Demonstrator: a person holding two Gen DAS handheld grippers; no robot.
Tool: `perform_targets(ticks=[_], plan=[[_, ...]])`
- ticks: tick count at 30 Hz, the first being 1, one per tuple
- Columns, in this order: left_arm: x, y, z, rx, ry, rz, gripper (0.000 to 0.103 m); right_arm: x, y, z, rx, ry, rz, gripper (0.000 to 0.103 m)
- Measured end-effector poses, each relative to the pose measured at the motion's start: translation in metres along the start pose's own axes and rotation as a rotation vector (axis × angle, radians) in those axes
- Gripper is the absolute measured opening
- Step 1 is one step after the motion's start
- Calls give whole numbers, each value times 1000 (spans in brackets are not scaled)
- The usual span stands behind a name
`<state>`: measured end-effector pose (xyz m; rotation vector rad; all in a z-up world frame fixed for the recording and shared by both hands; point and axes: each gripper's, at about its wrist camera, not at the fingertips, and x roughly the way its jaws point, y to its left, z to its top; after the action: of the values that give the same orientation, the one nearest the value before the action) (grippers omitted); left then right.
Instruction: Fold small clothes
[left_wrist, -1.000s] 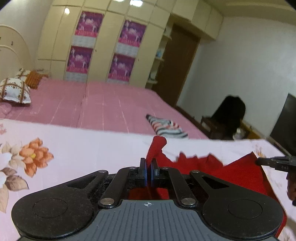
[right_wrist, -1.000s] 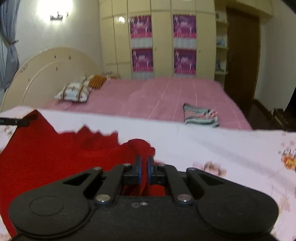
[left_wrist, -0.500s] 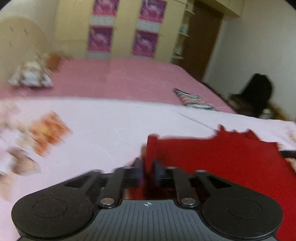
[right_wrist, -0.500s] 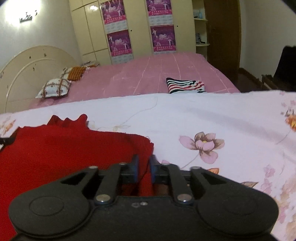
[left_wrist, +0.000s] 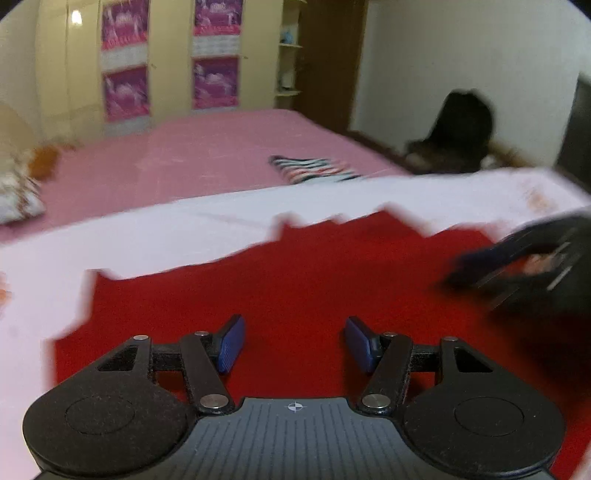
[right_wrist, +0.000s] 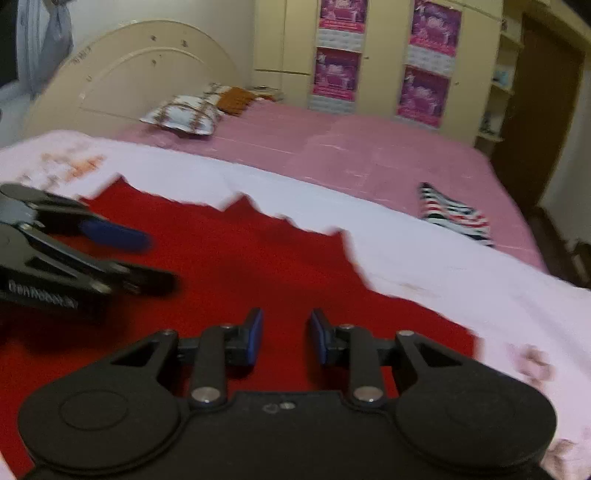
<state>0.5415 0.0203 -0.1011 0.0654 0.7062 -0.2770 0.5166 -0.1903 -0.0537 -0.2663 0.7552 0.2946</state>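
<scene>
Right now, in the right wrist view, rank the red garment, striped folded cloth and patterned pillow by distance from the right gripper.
1. red garment, spread directly under the right gripper.
2. striped folded cloth, right, on the pink bed.
3. patterned pillow, far left by the headboard.

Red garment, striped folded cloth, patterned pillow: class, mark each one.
red garment (left_wrist: 295, 280): left wrist view, flat middle.
striped folded cloth (right_wrist: 454, 216): right wrist view, top face.
patterned pillow (right_wrist: 181, 114): right wrist view, centre.

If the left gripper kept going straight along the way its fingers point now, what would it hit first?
Most likely the red garment. The left gripper stands open with nothing between its pads and tilts down over the spread cloth, which fills the space ahead of it. Depth is blurred, so the exact contact spot is unclear.
</scene>
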Motion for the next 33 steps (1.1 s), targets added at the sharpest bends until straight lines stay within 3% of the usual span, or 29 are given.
perform_targets(ticks=[2,4,6,9,13,16,18,20,24,26,30,33], plan=[[-10,33,-11,-35,-25,26,60,-8,-36,-14,66,23,-76,26],[-17,47,-12,-41,-39,24,60,-15,-65,-25,147,16,-48,18],[-18,42,-10,2,-34,64,60,-19,-70,-26,149,13,-40,19],[-46,30,-4,-40,-81,53,60,-36,-55,-22,149,-32,-58,34],[-69,-12,-6,-41,-122,-43,60,-64,-14,-26,106,-92,56,34],[-61,-43,-18,13,-52,-91,60,-59,26,-31,26,-68,116,32],[-58,-46,-31,66,-13,-59,60,-57,42,-38,-58,-44,85,33],[-67,-25,-41,53,-22,-52,60,-59,34,-51,-95,-25,15,33],[-93,7,-50,54,-8,51,60,-77,-22,-69,60,8,-17,34],[-107,-1,-46,62,-29,62,60,-88,-19,-68,69,10,-67,35],[-126,-38,-43,45,-78,-69,60,-111,27,-66,49,-82,15,35],[-121,-67,-59,151,-34,-132,60,-112,73,-74,-64,-77,66,36]])
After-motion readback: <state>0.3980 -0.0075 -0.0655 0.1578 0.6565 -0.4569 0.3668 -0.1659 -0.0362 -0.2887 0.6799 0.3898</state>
